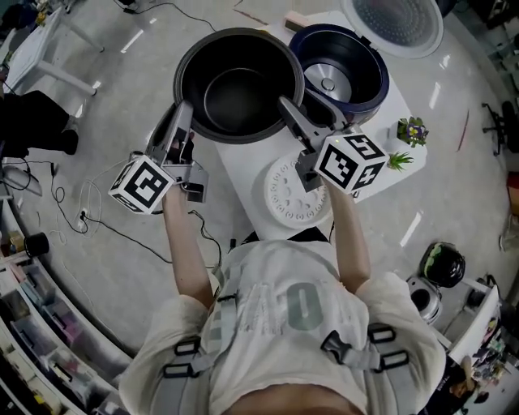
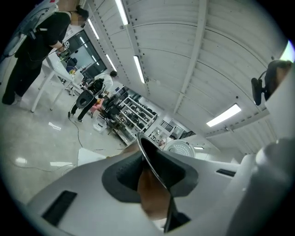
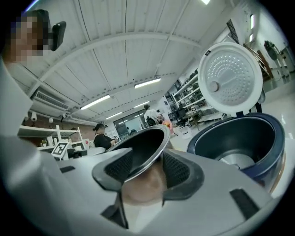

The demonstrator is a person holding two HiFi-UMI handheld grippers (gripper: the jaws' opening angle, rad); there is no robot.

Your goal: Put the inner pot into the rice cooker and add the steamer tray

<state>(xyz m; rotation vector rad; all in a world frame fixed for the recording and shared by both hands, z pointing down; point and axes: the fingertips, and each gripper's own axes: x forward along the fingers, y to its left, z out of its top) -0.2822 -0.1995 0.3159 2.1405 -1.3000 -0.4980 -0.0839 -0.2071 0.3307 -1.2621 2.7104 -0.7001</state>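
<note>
Both grippers hold the dark inner pot [image 1: 239, 85] by its rim, in the air to the left of the open navy rice cooker [image 1: 375, 89]. My left gripper [image 1: 180, 121] is shut on the pot's left rim, and the thin metal rim [image 2: 154, 166] runs between its pads. My right gripper [image 1: 292, 109] is shut on the right rim, where the pot [image 3: 143, 147] sits between the pads. The cooker's body [image 3: 239, 138] stands empty with its lid [image 3: 230, 78] raised. The white round steamer tray [image 1: 292, 194] lies on the table, under my right gripper.
The small white table [image 1: 389, 174] also carries a little potted plant [image 1: 412, 130]. The cooker's lid [image 1: 397, 23] stands open at the back. Cables [image 1: 73, 215] trail over the floor at the left, and a dark helmet [image 1: 442, 263] lies at the right.
</note>
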